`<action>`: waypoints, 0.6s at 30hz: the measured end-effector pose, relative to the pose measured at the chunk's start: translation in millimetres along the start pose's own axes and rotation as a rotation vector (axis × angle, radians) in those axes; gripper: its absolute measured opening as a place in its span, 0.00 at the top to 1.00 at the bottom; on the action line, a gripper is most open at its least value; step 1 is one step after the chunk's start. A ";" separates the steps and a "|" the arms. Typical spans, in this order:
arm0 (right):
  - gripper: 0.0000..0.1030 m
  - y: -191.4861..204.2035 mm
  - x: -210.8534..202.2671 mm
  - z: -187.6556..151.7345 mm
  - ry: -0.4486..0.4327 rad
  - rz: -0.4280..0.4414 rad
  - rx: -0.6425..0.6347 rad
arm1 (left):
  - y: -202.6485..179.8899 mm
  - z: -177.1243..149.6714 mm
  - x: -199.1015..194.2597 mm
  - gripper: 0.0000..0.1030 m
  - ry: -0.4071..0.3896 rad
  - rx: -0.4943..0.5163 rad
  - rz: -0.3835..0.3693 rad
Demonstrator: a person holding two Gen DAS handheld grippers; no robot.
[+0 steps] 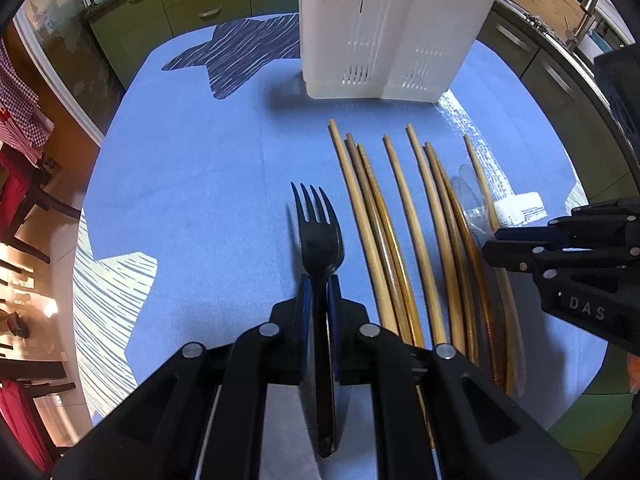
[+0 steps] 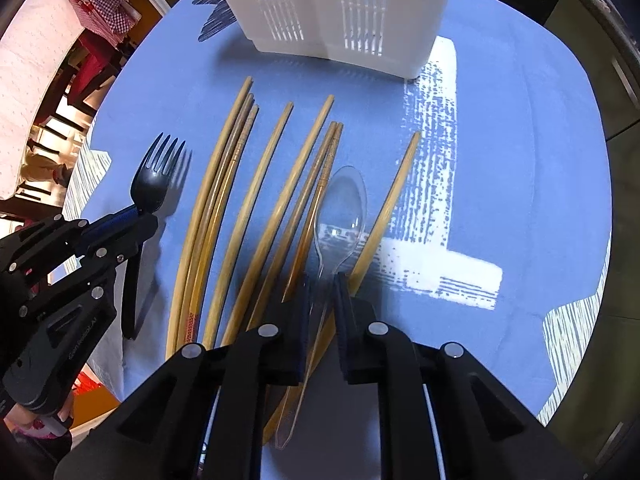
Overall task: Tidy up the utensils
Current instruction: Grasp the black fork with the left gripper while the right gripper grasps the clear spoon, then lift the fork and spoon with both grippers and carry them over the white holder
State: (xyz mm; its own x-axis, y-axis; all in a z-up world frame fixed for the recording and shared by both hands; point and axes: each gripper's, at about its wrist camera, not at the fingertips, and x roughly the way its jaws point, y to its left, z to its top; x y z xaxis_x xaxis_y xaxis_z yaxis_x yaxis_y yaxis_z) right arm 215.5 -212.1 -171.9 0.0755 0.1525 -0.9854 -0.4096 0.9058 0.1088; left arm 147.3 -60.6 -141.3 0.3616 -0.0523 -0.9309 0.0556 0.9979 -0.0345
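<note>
On the blue tablecloth (image 1: 200,200) we see the white caddy (image 1: 392,32) standing behind the row of chopsticks (image 1: 400,240), our left gripper (image 1: 319,296) pinching the black fork (image 1: 318,236), and our right gripper (image 2: 322,292) closed around the clear spoon (image 2: 344,204) among the chopsticks.

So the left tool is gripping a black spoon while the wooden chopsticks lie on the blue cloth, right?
Not quite. The left tool grips a black fork, not a spoon; its tines show clearly in the left wrist view. The wooden chopsticks do lie on the blue cloth.
</note>
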 end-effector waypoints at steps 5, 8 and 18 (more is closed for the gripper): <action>0.91 4.8 7.0 3.7 0.012 -0.039 -0.005 | -1.9 -1.6 -1.7 0.92 -0.008 0.010 0.003; 0.91 6.2 4.2 -0.7 -0.027 -0.016 -0.002 | -1.6 -2.3 -3.6 0.92 -0.015 0.012 0.001; 0.91 -17.4 -101.6 -37.3 -0.454 0.207 0.051 | 4.3 23.9 -76.1 0.92 -0.167 0.019 -0.094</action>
State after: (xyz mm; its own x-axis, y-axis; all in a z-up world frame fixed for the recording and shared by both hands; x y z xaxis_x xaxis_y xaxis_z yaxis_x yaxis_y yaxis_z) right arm 181.0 -258.0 -78.6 0.3898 0.4778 -0.7872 -0.4137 0.8546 0.3138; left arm 142.2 -53.2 -62.0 0.5034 -0.1530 -0.8504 0.1139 0.9874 -0.1103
